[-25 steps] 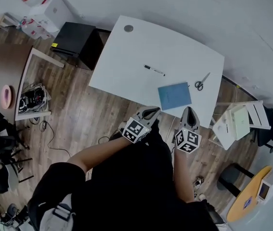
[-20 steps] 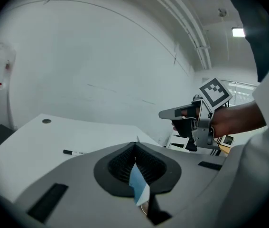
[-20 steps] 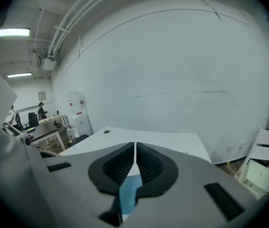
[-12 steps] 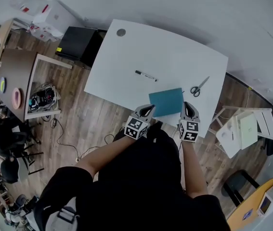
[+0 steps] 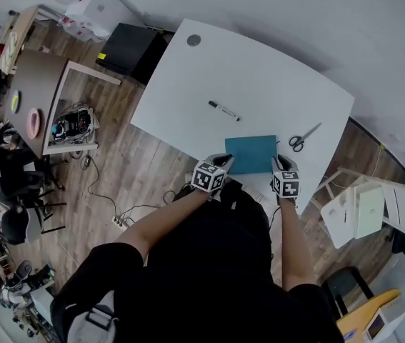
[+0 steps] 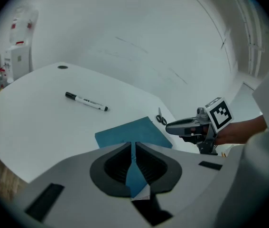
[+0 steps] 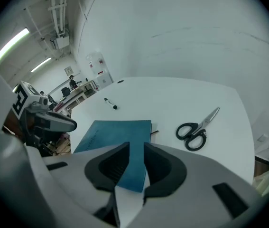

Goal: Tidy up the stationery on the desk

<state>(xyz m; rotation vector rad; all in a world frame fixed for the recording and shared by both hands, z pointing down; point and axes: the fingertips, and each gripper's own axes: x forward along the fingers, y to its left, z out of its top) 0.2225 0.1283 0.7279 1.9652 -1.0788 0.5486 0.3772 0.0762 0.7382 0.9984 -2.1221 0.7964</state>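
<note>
Nearest the person, the left tongs point(image 6: 134, 144) hang over the near edge of the tabletop point(image 5: 259, 70) with their dark pads drawn together to a thin slit and nothing caught in it. The right tongs point(image 7: 135, 146) hover alongside with the pads standing apart, and they too are empty. Just beyond both tips lies the teal notebook point(image 5: 251, 153), flat and close to the tabletop's near edge. It is a thin rectangle with a matt cover and faint lettering along one side. It looks light and somewhat bendy, so a pinch at one corner would likely let it droop. Because it lies flush on a smooth, glossy white surface, a pad will probably need to slide under an edge or nudge the book past the rim before closing on the spine side. To its right, a little apart, sit the scissors point(image 7: 196, 127), with black plastic loops and bright metal blades closed together. They are rigid and slick, and probably best taken across the handles. Farther back lies a marker pen point(image 6: 87, 101) with a white barrel and black cap. It is round and liable to roll, so mid-barrel seems the safest hold.
</note>
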